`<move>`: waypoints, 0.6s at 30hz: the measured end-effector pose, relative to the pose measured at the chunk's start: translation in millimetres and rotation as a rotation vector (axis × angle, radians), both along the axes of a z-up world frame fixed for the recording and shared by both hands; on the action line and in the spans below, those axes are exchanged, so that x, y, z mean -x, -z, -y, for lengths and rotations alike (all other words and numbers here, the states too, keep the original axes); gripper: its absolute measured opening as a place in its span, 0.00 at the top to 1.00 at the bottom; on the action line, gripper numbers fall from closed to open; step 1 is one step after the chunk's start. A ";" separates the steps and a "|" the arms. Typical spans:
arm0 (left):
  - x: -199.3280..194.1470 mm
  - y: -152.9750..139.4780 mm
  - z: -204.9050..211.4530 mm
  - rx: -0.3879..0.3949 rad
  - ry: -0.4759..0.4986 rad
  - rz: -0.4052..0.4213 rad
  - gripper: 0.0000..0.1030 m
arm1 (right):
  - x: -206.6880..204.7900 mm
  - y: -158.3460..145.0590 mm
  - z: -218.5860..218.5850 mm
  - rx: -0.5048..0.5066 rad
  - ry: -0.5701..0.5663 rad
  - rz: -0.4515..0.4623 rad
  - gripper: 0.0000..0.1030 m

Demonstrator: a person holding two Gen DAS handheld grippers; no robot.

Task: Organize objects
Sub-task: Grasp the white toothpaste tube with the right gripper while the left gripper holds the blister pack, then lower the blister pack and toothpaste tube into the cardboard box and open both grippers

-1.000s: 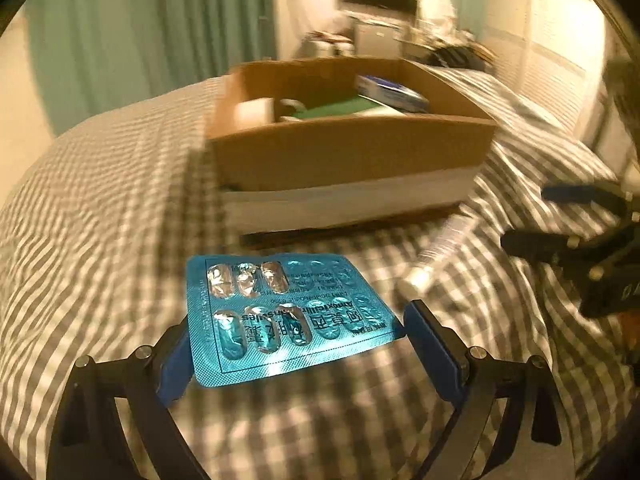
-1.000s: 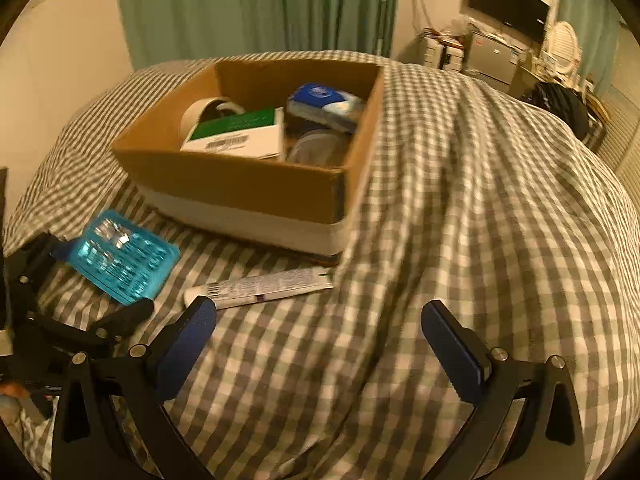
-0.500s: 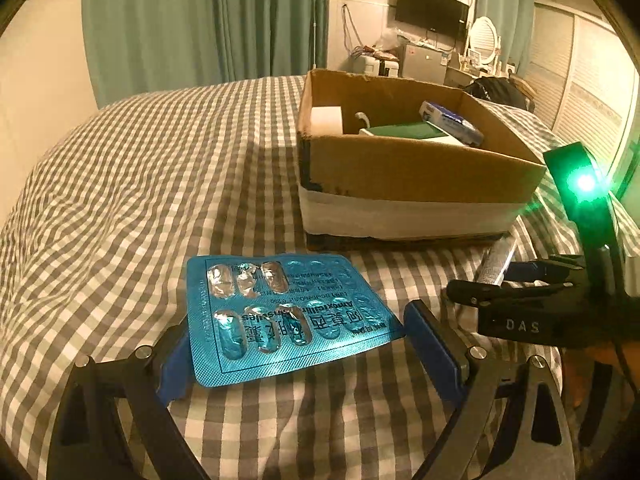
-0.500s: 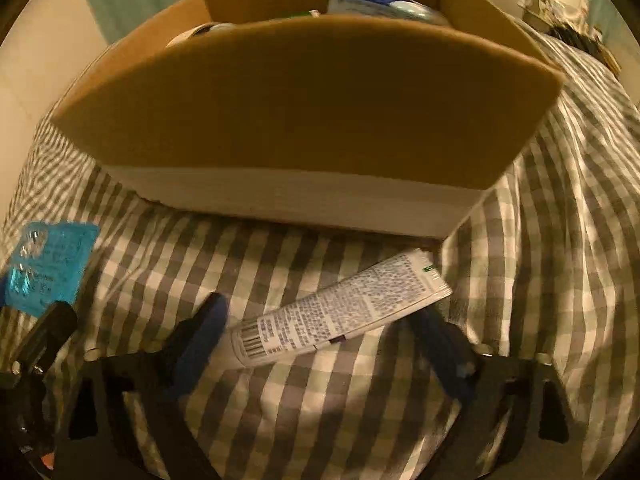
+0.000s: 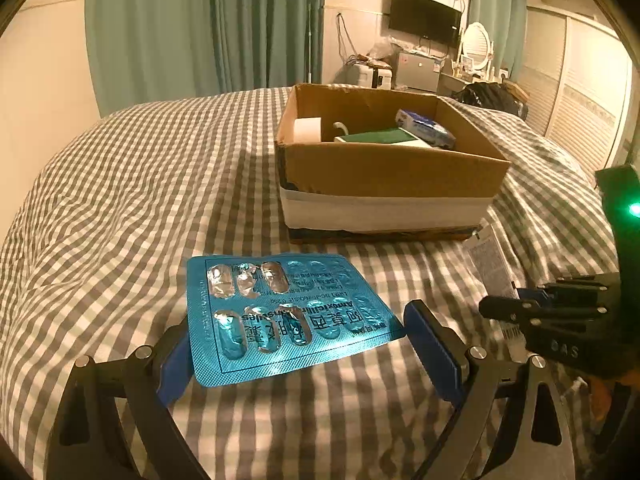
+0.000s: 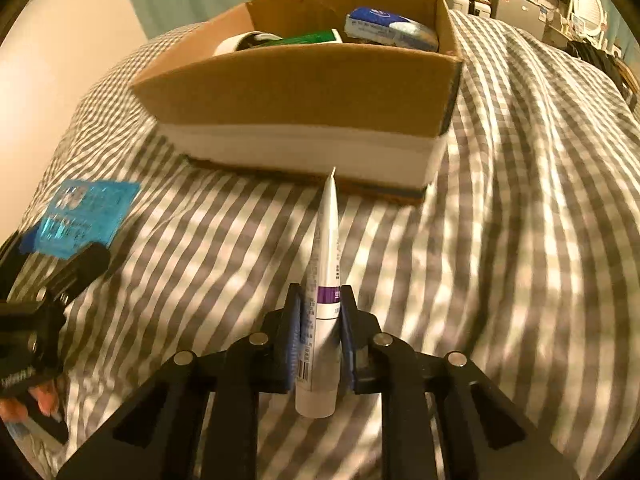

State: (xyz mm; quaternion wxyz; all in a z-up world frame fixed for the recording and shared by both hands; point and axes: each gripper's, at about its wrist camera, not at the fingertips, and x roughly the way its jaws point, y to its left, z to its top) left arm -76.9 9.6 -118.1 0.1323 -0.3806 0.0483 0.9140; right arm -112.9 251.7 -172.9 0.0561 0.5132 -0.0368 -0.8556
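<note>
White squeezable tube (image 6: 325, 280) is clamped in the right tool (image 6: 320, 340); left tool (image 5: 308, 356) gapes around the blue foil blister pack (image 5: 288, 316). Next, I judge: lift tube into brown cardboard box (image 6: 304, 92).

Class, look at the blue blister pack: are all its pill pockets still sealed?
No. On the blister pack, several foil pockets at its left end are torn open; the rest look intact, though print and glare obscure some.

Dim warm yellow-orange light throughout, colours cast amber. Heavy fisheye bending and black vignette at corners. Foil of blister pack (image 5: 288, 316) catches glare. Cardboard box (image 5: 384, 160) throws shadow leftward onto checked bedspread (image 5: 120, 200). Right view motion-blurred (checks smeared into streaks); green LED flare at left view's right edge.
</note>
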 end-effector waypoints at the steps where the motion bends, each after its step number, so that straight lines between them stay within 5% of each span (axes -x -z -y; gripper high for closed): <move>1: -2.8 -1.5 -1.8 0.000 0.004 -0.003 0.07 | -7.5 -4.1 1.4 0.005 -0.009 -0.009 0.84; 10: -14.4 -50.1 -20.4 -0.001 0.050 -0.107 0.07 | -44.2 -71.0 -2.8 -0.012 -0.055 -0.185 0.84; 18: 27.9 -106.3 -33.1 -0.029 0.040 -0.219 0.07 | -30.1 -139.6 -2.1 -0.019 -0.092 -0.341 0.84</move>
